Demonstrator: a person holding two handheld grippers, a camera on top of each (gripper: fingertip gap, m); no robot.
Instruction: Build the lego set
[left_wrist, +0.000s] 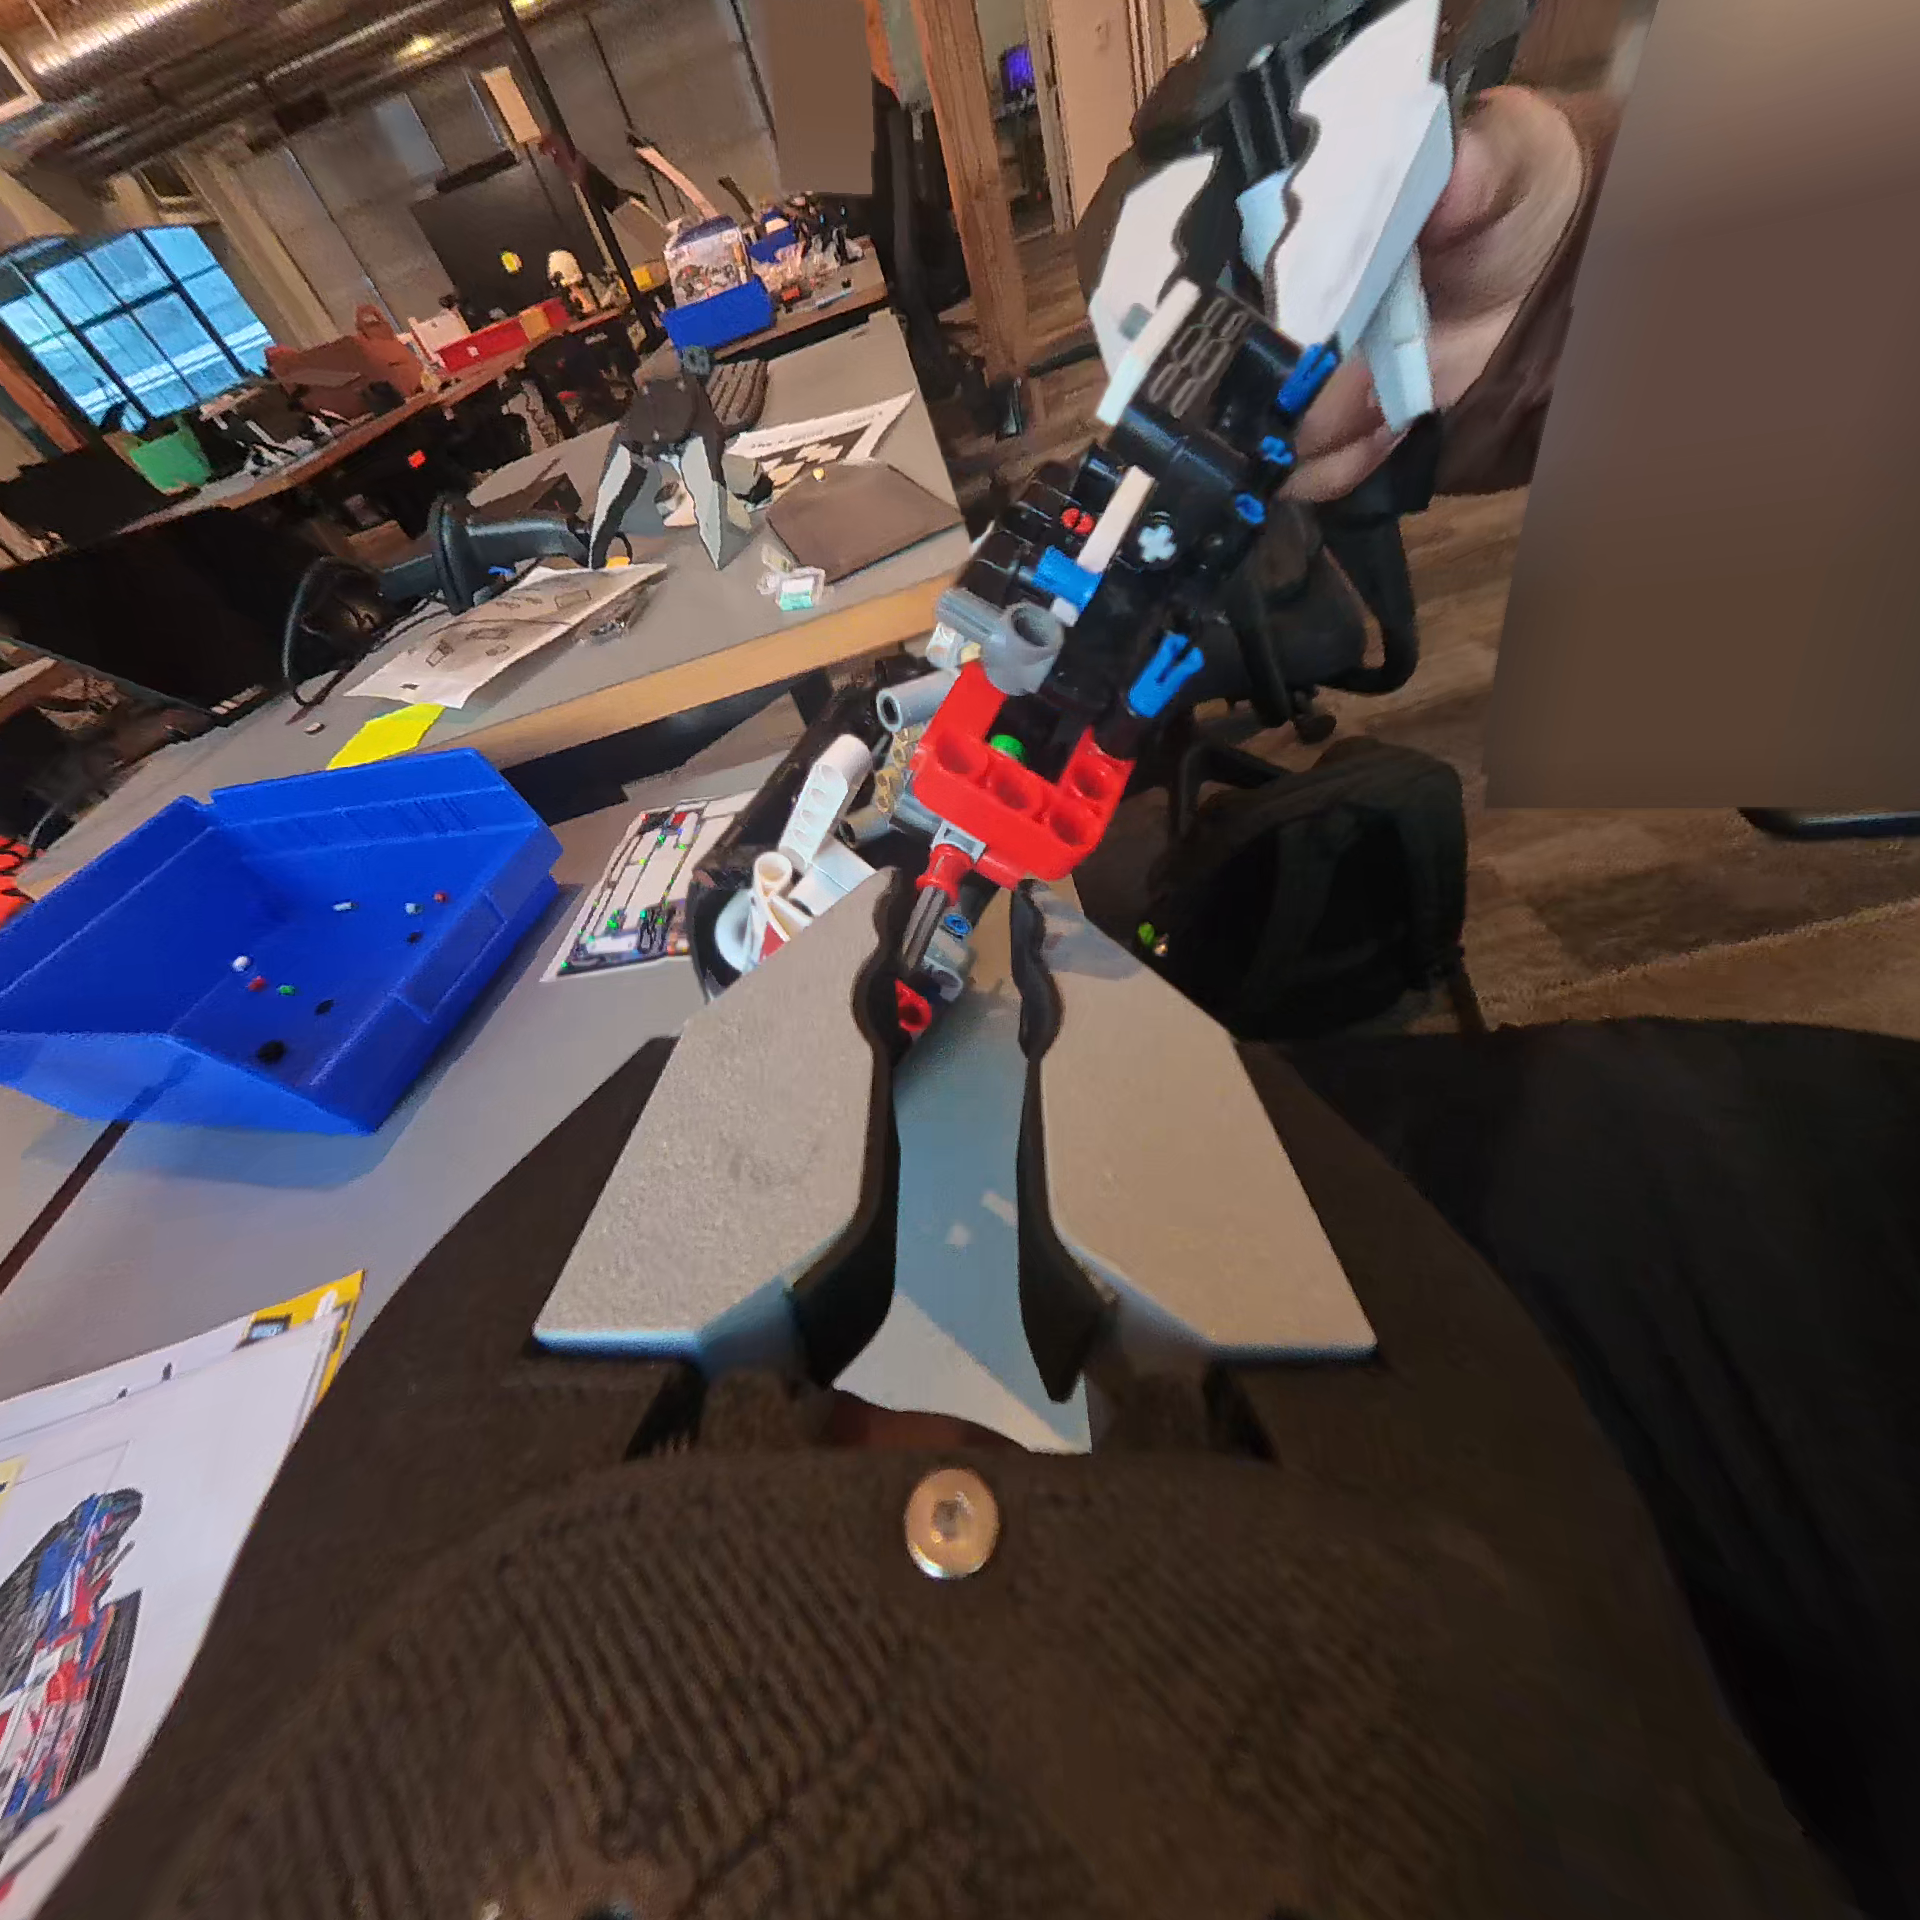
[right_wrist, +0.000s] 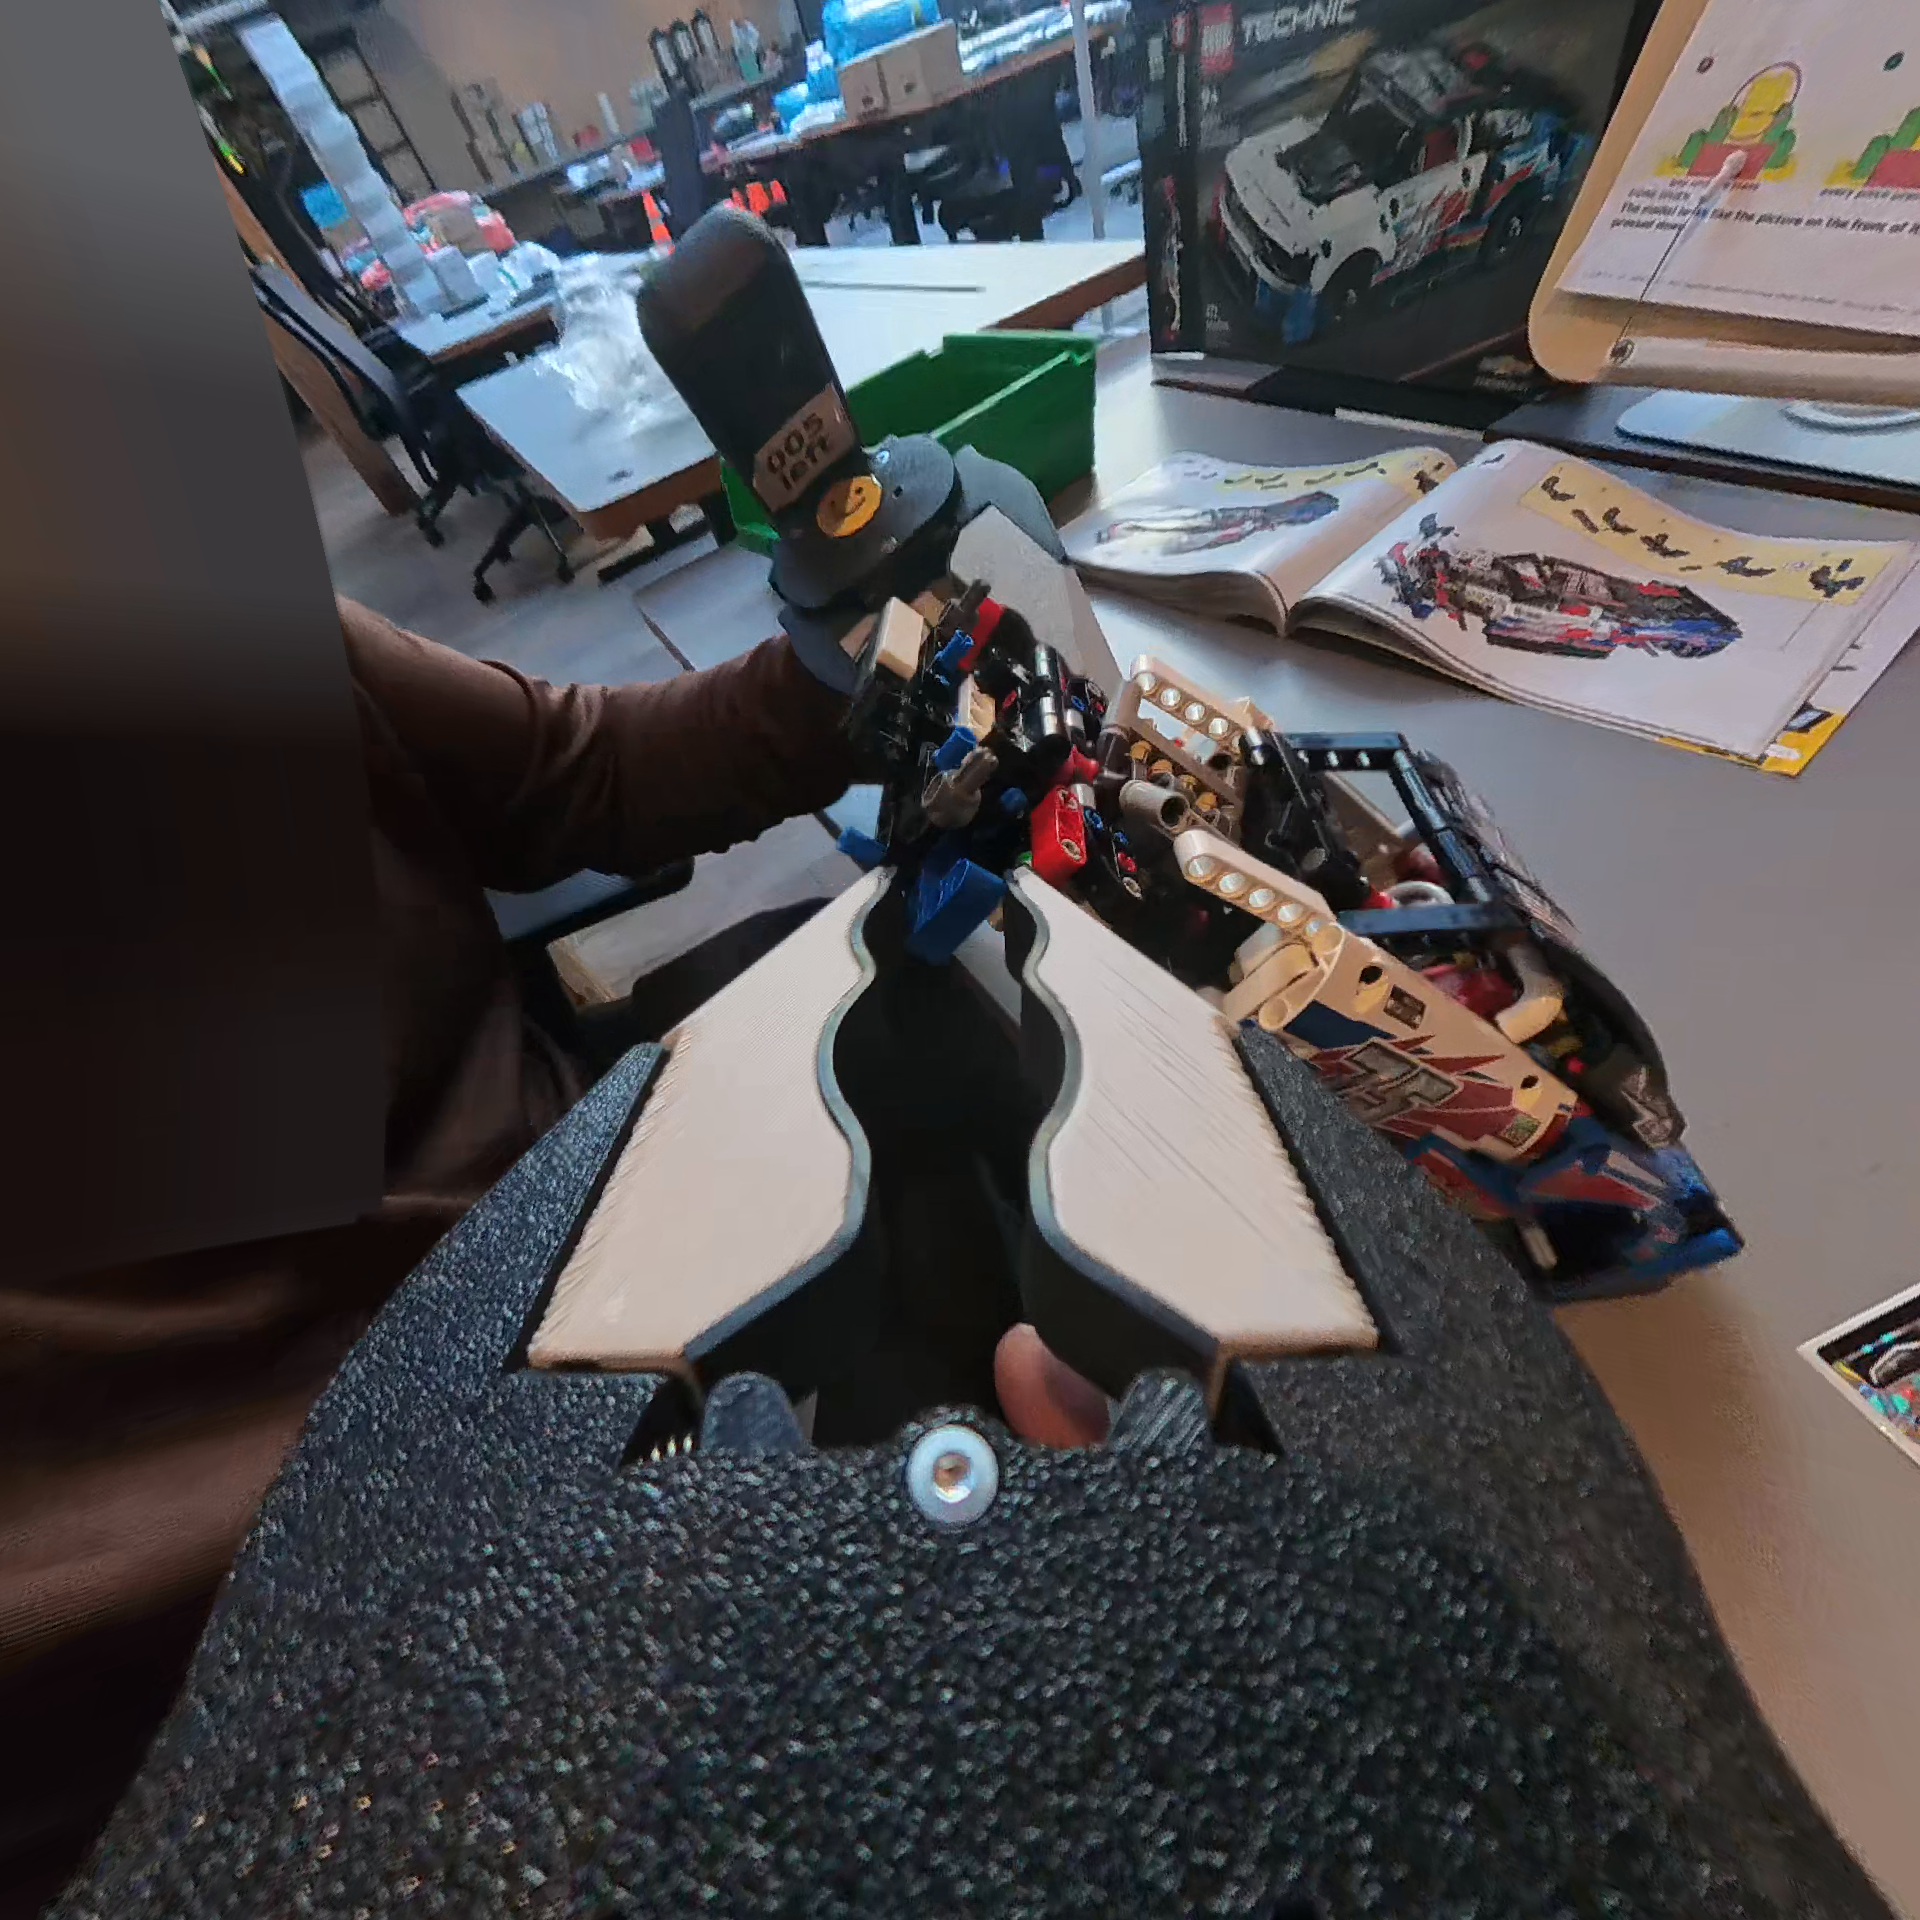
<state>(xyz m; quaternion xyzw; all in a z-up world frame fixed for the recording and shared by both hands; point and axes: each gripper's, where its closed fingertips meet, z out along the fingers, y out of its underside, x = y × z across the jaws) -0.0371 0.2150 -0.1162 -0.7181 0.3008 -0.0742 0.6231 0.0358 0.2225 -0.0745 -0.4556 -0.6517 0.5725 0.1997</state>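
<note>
Left claw (left_wrist: 951, 971) and right claw (right_wrist: 945, 920) both pinching one lego assembly (left_wrist: 1081, 644); one blue bin (left_wrist: 281, 935).

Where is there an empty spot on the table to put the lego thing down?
Bare grey tabletop lies between the open instruction book and the partly built car. More lies between the blue bin and the left gripper. It is crowded where both grippers meet the lego assembly.
</note>
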